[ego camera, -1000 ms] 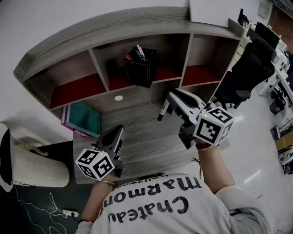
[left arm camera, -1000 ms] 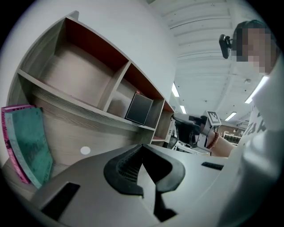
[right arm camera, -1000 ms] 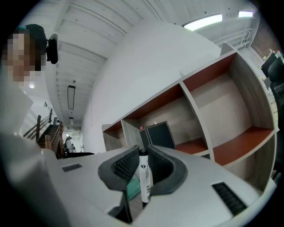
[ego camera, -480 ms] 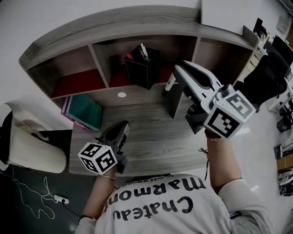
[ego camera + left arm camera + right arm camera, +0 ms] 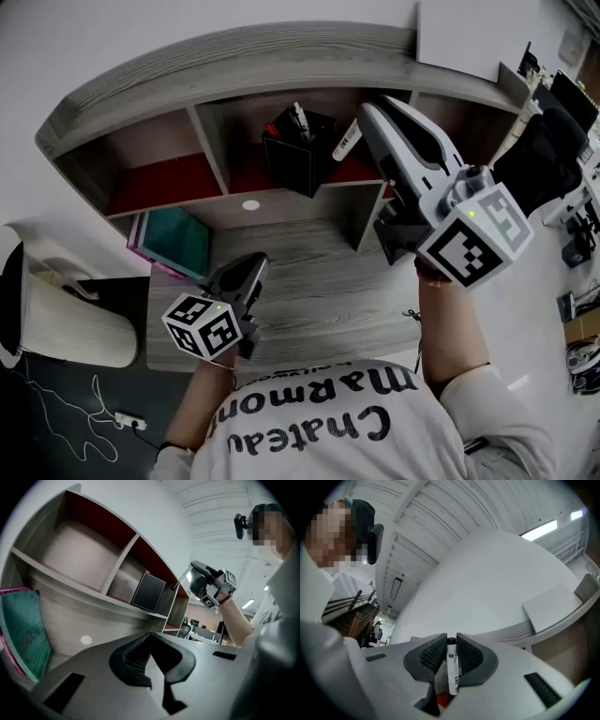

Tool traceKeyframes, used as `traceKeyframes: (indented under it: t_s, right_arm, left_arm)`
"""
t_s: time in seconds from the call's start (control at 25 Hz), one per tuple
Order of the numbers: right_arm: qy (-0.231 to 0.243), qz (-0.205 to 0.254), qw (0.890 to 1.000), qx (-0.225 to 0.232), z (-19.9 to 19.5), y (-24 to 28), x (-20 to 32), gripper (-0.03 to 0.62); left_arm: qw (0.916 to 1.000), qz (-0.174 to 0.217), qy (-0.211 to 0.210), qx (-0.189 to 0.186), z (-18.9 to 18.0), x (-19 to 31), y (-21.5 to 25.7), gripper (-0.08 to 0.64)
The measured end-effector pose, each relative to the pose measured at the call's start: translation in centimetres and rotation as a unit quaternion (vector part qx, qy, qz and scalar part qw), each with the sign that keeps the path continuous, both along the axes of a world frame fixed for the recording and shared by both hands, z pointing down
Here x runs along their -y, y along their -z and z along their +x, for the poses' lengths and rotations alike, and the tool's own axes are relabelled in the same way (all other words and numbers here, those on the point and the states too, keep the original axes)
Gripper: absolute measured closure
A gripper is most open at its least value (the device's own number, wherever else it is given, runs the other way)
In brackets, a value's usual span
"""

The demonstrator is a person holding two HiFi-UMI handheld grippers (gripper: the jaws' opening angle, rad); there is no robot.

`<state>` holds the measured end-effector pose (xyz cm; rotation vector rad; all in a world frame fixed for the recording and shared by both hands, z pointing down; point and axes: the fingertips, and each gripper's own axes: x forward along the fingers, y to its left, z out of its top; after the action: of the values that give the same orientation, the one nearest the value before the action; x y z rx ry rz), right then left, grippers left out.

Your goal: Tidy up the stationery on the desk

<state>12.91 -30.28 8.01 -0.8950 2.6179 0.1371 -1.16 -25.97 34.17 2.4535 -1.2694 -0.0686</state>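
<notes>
White marker (image 5: 452,672) pinched in right gripper (image 5: 451,641) jaws, near black pen holder (image 5: 298,150)

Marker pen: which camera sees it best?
Right gripper view: the marker pen sits close up, clamped in the right gripper. Head view shows only its end; left gripper view, a far-off speck.

The head camera looked steeply down from over the person's shoulders (image 5: 309,427) onto the desk (image 5: 319,281) and curved shelf unit (image 5: 234,56). The camera on the left gripper (image 5: 248,270) sat low over the desk, facing almost level into the nearby compartments, and shared with the head view the black pen holder (image 5: 298,155) and the raised right gripper (image 5: 370,117). The right gripper's camera tilted up past its pinched marker (image 5: 451,665) toward wall (image 5: 487,573) and ceiling (image 5: 422,522).
</notes>
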Motion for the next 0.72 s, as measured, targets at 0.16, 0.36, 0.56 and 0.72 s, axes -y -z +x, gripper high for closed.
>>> traceKeyframes:
  t_s: [0.16, 0.36, 0.56, 0.72]
  right_arm:
    - [-0.028, 0.024, 0.999, 0.023, -0.1, 1.8, 0.3, 0.518]
    - [-0.043, 0.031, 0.998, 0.037, -1.0, 1.9, 1.1, 0.518]
    - [-0.044, 0.036, 0.998, 0.039, -2.1, 1.8, 1.6, 0.518]
    - [-0.048, 0.048, 0.997, 0.035, -2.4, 2.0, 1.6, 0.518]
  left_arm:
    - [0.9996, 0.014, -0.020, 0.015, -0.2, 0.8, 1.2, 0.545]
    - [0.9997, 0.011, -0.018, -0.014, -0.9, 0.9, 1.1, 0.545]
    - [0.9998, 0.011, -0.017, 0.000, -1.7, 0.4, 0.9, 0.545]
    - [0.9998, 0.003, -0.005, -0.021, -2.5, 0.4, 0.7, 0.545]
